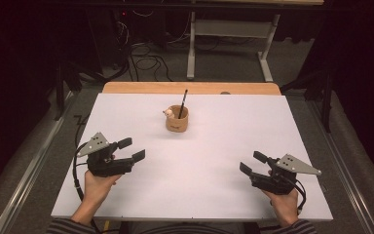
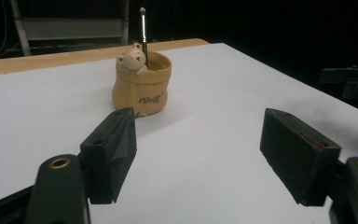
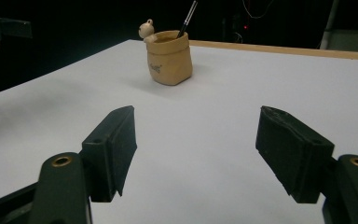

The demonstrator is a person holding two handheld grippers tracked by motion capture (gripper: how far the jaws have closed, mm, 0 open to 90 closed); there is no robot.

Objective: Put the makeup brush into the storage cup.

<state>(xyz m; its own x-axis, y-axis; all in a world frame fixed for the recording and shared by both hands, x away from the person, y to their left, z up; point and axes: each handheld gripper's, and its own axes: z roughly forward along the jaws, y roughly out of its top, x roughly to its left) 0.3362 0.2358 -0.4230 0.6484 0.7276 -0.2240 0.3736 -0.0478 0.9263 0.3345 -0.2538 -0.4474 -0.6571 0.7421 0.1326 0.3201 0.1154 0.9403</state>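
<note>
Left tongs [image 1: 131,149] agape, pen [image 1: 182,104] half-hidden in pot [image 1: 177,120]

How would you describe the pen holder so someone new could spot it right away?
Look at the white table, toward its far edge near the middle. There stands a small tan holder shaped like a sack, with a little bear figure peeking over its rim. A dark pen sticks up out of it, and nothing else stands near it.
</note>
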